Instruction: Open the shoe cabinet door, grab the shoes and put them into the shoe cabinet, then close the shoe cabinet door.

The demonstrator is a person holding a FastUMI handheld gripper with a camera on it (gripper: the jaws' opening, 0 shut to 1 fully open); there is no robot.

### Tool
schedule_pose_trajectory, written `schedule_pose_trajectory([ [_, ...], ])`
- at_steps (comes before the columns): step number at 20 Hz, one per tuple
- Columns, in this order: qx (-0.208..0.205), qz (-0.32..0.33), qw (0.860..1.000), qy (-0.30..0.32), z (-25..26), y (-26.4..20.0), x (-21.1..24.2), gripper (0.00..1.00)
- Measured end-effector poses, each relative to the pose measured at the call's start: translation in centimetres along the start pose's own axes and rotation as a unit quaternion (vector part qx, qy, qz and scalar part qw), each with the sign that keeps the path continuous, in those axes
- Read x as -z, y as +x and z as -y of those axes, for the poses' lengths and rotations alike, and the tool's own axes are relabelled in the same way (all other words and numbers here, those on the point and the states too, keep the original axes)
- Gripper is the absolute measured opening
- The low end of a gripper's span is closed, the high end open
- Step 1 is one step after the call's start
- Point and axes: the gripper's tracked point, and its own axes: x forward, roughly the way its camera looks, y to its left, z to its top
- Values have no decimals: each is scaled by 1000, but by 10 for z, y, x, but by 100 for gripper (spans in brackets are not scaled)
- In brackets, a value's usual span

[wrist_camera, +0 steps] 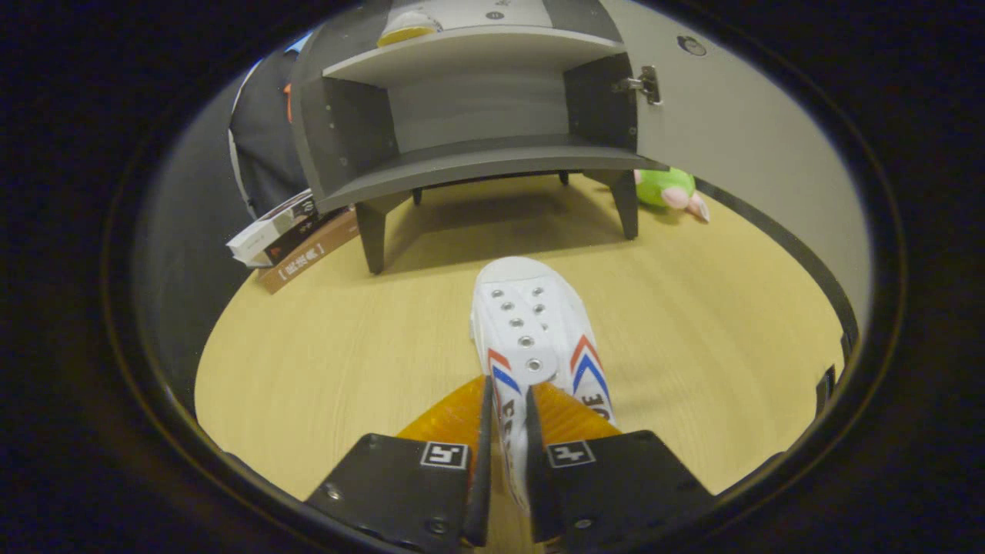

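I count one white canvas sneaker (533,338) with red and blue chevron stripes on its sides; my gripper (508,438) has its two fingers drawn narrow and pressed on the shoe's side wall at the heel end, so the shoe is clamped between them with its toe pointing ahead toward the cabinet. I cannot tell whether its sole touches the pale wooden floor (323,362) or hangs just above it. The heel is hidden behind the fingers, and the lettering on the side is partly cut off.

Beyond the toe stands one grey wooden shoe cabinet (462,115) on short legs, two shelves visible, its pale door (739,131) swung open on the right with one metal hinge (645,83) showing. On the upper shelf I see one pale shoe with a yellow sole (408,29), mostly cut off.

By the cabinet's front left leg lie stacked flat boxes (288,235); I make out about three, their far ends hidden. Behind the right leg, against the door, sits one green and pink plush toy (671,191), partly hidden
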Motion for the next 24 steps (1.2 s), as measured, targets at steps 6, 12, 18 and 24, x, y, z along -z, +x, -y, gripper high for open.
schedule_pose_trajectory([
  [6, 1, -13, 996, -92, 6, -2, 3, 8],
  [12, -35, -45, 996, -62, -10, -22, -14, 5],
  [18, -39, -63, 995, -59, 2, -73, -39, 5],
  [24, -67, -26, 995, -76, -8, -121, -112, 5],
])
